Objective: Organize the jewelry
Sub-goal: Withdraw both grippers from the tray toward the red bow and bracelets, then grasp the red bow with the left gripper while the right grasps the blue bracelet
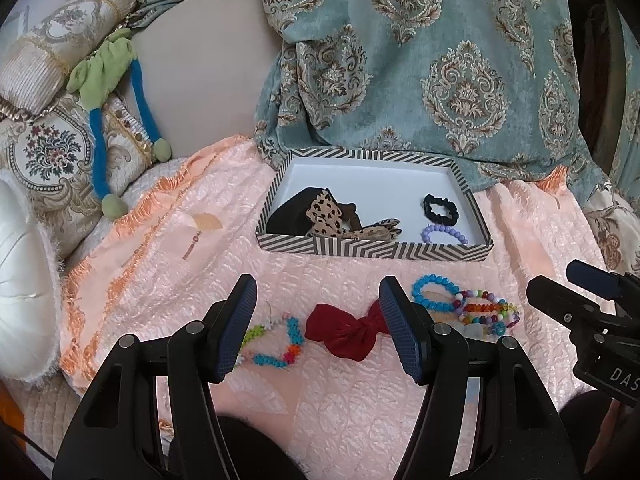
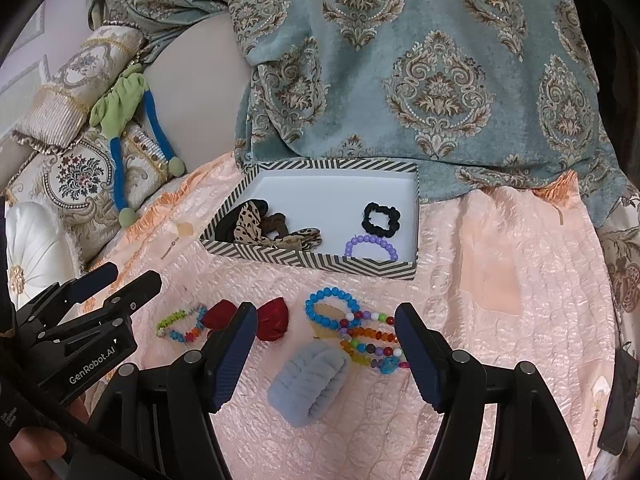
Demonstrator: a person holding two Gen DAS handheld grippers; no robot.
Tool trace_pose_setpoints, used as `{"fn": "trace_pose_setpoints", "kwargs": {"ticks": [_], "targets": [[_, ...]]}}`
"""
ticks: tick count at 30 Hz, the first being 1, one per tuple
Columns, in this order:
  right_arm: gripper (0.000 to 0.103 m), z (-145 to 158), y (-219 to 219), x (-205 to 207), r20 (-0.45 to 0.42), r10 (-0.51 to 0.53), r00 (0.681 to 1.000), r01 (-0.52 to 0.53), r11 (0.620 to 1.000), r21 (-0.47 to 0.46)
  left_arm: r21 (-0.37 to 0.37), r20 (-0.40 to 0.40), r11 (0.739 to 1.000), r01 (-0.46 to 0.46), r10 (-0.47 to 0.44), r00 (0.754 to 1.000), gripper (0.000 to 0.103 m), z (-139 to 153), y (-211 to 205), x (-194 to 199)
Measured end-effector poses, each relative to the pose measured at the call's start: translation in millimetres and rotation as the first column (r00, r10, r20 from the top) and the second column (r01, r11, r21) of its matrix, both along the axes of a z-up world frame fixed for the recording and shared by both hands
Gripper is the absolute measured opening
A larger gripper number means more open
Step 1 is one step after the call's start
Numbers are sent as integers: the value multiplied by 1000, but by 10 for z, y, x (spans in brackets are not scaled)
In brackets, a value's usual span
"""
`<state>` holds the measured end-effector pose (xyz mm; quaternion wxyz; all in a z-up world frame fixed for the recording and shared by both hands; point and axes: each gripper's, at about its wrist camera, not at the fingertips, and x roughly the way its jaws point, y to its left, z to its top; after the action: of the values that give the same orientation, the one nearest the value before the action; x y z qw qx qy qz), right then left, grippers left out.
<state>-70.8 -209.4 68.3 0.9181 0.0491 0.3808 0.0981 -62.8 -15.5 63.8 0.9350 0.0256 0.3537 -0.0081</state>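
Observation:
A striped box (image 1: 372, 249) (image 2: 320, 264) holds a leopard-print hair tie (image 1: 326, 216), a black scrunchie (image 1: 439, 206) (image 2: 381, 218) and a purple bead bracelet (image 1: 443, 234) (image 2: 370, 245). On the pink cloth in front lie a red bow (image 1: 346, 332) (image 2: 274, 318), a multicolour bead string (image 1: 280, 344) (image 2: 182, 326), a blue bead bracelet (image 1: 436, 294) (image 2: 330, 308), mixed bead bracelets (image 1: 488, 312) (image 2: 374, 344) and a grey-blue fuzzy scrunchie (image 2: 308, 382). My left gripper (image 1: 318, 328) is open and empty above the bow. My right gripper (image 2: 326, 354) is open and empty above the fuzzy scrunchie.
A teal patterned curtain (image 1: 420, 60) hangs behind the box. Embroidered cushions (image 1: 52, 148) and a green-and-blue soft toy (image 1: 108, 80) lie at the left. A white pillow (image 1: 24, 300) sits at the near left. The pink cloth (image 2: 500, 280) spreads to the right.

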Motion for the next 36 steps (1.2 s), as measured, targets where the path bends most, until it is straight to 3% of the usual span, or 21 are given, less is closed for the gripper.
{"fn": "trace_pose_setpoints", "kwargs": {"ticks": [8,16,21,24,28,36], "targets": [[69,-54,-81,42,-17,-6,1000,6,1000,0,-27,-39,1000,17,-18,999,64,-69,106,71],[69,-109,-381,144,-33,-56,998,56,998,12,-188,-135,982,-14,-12,991,64,-119,522,287],[69,-229,-509,245,-55,-55,997,57,997,42,-286,-213,958,3,-66,975,65,-272,520,413],[69,-317,-524,352,-73,-34,997,37,999,33,-288,-241,957,34,-107,965,67,-366,408,456],[58,-430,-435,532,-103,45,994,-41,999,35,-280,-274,956,91,-171,947,68,-490,238,540],[58,-772,-85,997,-188,195,963,-202,979,-19,-228,-318,955,190,-258,912,68,-725,3,700]]}}
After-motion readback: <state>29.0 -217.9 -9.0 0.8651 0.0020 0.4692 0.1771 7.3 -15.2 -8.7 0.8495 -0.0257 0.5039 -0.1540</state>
